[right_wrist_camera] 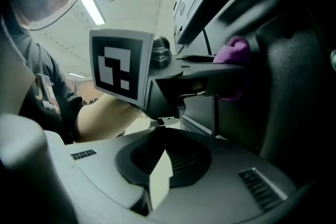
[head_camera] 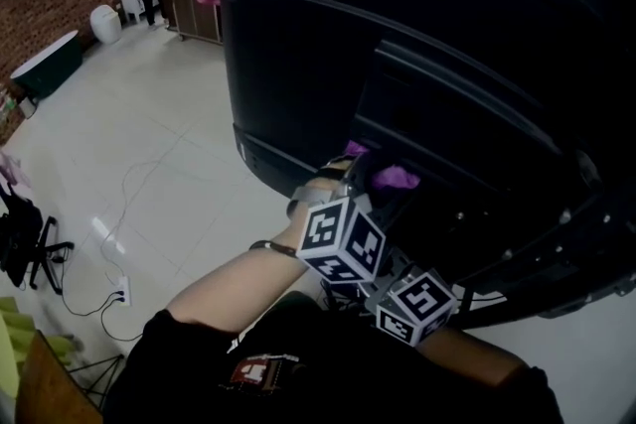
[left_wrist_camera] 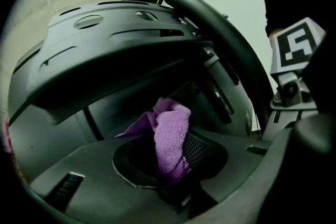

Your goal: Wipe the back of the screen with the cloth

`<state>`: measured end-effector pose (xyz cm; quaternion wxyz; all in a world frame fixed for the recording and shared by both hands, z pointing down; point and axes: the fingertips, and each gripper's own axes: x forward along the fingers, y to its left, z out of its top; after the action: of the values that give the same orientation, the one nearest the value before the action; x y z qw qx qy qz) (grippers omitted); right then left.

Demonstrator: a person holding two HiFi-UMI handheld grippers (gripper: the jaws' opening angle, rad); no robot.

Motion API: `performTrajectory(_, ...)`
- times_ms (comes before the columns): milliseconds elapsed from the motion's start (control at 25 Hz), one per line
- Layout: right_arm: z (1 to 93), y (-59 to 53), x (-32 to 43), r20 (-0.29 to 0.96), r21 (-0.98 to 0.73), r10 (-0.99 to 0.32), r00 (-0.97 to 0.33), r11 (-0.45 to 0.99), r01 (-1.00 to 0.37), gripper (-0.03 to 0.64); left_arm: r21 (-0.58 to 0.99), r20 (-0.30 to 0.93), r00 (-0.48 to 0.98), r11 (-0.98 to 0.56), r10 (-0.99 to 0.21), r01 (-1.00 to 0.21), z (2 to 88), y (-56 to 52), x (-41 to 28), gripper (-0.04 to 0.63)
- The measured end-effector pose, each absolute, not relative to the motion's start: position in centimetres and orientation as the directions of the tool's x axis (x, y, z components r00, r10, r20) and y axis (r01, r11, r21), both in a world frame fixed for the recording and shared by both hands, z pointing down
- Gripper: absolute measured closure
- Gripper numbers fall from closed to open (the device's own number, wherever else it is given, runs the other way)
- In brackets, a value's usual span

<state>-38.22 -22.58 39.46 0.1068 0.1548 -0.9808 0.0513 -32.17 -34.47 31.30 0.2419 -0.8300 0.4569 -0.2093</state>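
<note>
The left claw (left_wrist_camera: 173,170) grips the cloth (left_wrist_camera: 170,136), which meets the back of the screen (head_camera: 328,45) straight ahead. The right claw (right_wrist_camera: 159,178) is closed and empty.

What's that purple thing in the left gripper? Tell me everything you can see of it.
The purple cloth looks like soft, fuzzy microfibre, crumpled into a bunch. The jaws of the left gripper are shut on its lower end. The rest stands up loose, folded over itself. It is held close to the dark plastic back of the screen, by a recess.
</note>
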Motion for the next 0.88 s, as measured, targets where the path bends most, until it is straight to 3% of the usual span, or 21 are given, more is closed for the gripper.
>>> performTrajectory(160, 40.4, -21.5, -37.4, 0.239, -0.066, -0.291, -0.926, 0.947, -0.315, 0.615, -0.638, 0.158, 0.510, -0.482, -0.845, -0.600, 31.7, -34.6, -29.8, 0.479)
performTrajectory(400, 40.7, -21.4, -36.8, 0.240, -0.057, -0.282, -0.929, 0.951, -0.304, 0.615, -0.601, 0.145, 0.523, -0.494, -0.840, -0.628, 31.6, -33.6, -31.6, 0.479)
performTrajectory(520, 40.7, -21.3, -37.1, 0.235, -0.060, -0.255, -0.938, 0.959, -0.276, 0.615, -0.499, 0.151, 0.477, -0.483, -0.866, -0.719, 32.8, -32.7, -37.3, 0.479)
performTrajectory(640, 40.9, -21.2, -37.4, 0.235, -0.053, -0.233, -0.944, 0.966, -0.251, 0.615, -0.433, 0.192, 0.321, -0.374, -0.927, -0.820, 35.0, -32.2, -46.3, 0.479)
performTrajectory(880, 41.1, -22.3, -38.7, 0.230, -0.074, -0.239, -0.943, 0.962, -0.262, 0.615, -0.524, 0.302, 0.041, -0.202, -0.952, -0.828, 40.2, -33.9, -59.0, 0.479)
